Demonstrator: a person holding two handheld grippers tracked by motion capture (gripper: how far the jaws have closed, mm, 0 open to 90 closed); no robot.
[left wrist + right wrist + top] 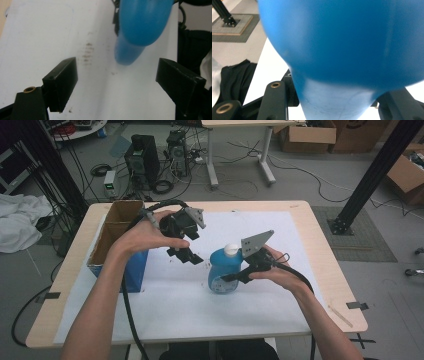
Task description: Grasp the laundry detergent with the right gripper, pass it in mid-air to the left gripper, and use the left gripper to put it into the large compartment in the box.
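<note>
Bottle [224,267], blue plastic, white cap, upright mid-bench on white sheet. Judged smooth, slippery, squeezable, moderately heavy if full. Right gripper [231,278] fingers clenched on its waist, the best hold. Left gripper [188,255] fingers released, hovering left.

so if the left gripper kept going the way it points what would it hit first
Probably the white mat: the left gripper has open jaws aimed down at it. The blue bottle sits farther ahead, though depth is unclear.

one blue bottle [224,270] — one cardboard box [116,227] — two grippers, left [185,255] and right [231,277].
</note>
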